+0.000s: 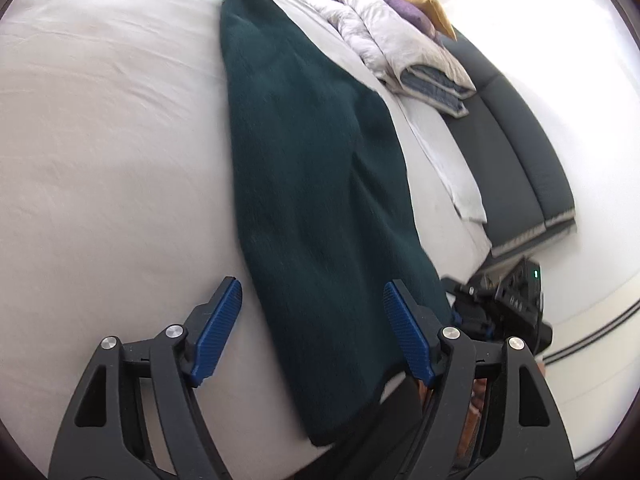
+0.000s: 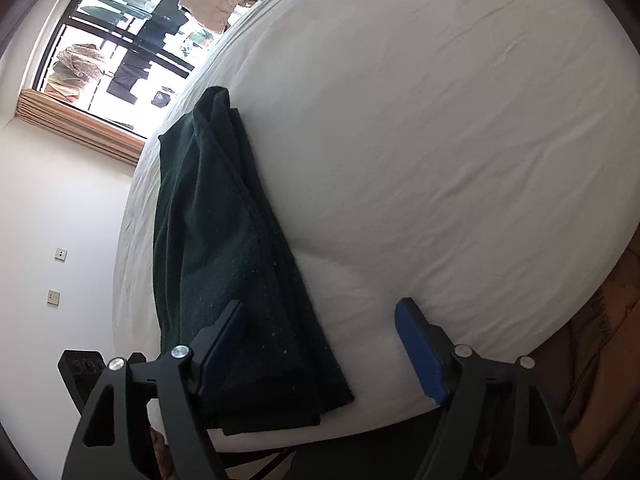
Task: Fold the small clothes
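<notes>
Bed (image 1: 100,140): dark green garment (image 1: 312,200) lies folded lengthwise along its near edge. Quilt (image 1: 384,36) heaped beyond. Left gripper (image 1: 312,328) spread, empty, straddling the garment's edge. Right gripper (image 2: 320,344) spread, empty, over the garment's end.

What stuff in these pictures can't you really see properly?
- Green garment: left wrist view, near end runs behind the left gripper fingers; what kind of clothing it is stays unclear.
- Right gripper: left wrist view, only its dark body shows, its fingers hidden behind the garment.
- Folded bedding: left wrist view, small; items beneath hidden.
- Things outside the window: right wrist view, glare, too small.
</notes>
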`<state>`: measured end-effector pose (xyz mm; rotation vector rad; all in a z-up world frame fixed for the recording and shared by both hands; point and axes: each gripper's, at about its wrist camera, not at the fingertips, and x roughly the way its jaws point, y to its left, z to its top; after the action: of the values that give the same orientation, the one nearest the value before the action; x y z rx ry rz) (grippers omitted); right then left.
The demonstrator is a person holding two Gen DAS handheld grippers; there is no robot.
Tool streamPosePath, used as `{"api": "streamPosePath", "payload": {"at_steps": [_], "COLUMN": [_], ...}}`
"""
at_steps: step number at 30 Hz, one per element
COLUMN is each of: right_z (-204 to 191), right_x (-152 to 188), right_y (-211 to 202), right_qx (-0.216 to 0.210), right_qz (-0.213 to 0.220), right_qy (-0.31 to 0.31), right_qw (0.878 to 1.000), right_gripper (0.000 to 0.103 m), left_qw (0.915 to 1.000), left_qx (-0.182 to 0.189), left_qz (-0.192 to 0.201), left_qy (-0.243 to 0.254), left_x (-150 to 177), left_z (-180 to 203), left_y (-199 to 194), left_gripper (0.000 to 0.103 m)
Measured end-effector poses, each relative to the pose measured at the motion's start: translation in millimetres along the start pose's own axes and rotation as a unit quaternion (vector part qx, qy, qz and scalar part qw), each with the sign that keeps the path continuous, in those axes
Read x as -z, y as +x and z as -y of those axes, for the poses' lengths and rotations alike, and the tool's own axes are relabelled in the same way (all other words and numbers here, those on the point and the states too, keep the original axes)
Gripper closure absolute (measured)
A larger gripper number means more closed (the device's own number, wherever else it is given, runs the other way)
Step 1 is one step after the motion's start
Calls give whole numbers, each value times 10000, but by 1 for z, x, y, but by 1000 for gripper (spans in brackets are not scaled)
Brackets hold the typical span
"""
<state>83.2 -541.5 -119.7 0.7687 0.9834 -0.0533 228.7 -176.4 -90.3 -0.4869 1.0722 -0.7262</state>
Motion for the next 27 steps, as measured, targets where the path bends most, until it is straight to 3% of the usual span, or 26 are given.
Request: {"api": "streamPosePath", "payload": {"at_steps": [3, 8, 11, 13, 14, 16, 17, 18, 19, 20, 27], "right_z": [-11, -9, -10, -11, -12, -13, -14, -16, -18, -21, -45], "right_x": [7, 6, 4, 5, 5, 6, 7, 9, 11, 13, 34], "right_y": [8, 11, 24, 30, 31, 32, 32, 27, 25, 23, 8], "right_qx": [-246, -524, -816, -957, -977, -1058, -1050, -1029, -984, -920, -811], "right_qz": [-366, -672, -835, -911, -912, -893, -888, -864, -830, -791, -529], "right_qy": [-9, 29, 139, 148, 143, 190, 196, 149, 82, -7, -279], "right_qw": [9990, 9964, 9931, 9911, 9909, 9902, 9903, 9908, 9916, 9926, 9949], "right_gripper": [21, 24, 36, 41, 43, 54, 57, 63, 68, 69, 75], "left_qw": [9994, 9972, 9935, 9860, 9832, 9753, 9669, 9588, 9531, 9544, 9734], "left_qx": [219, 484, 644, 899, 997, 1216, 1359, 1483, 1572, 1575, 1499], "left_qz": [-237, -515, -872, -1333, -1450, -1663, -1855, -1990, -2034, -1982, -1488], "left_qy": [-82, -225, -360, -430, -480, -794, -1101, -1380, -1595, -1584, -888], "left_x": [4, 5, 4, 4, 4, 3, 4, 8, 12, 14, -1], "left_z": [4, 7, 12, 16, 17, 12, 5, -4, -12, -15, 5], "left_y": [6, 16, 24, 39, 44, 53, 61, 67, 72, 72, 26], "left_gripper": [18, 17, 18, 18, 21, 46, 75, 92, 93, 95, 95]}}
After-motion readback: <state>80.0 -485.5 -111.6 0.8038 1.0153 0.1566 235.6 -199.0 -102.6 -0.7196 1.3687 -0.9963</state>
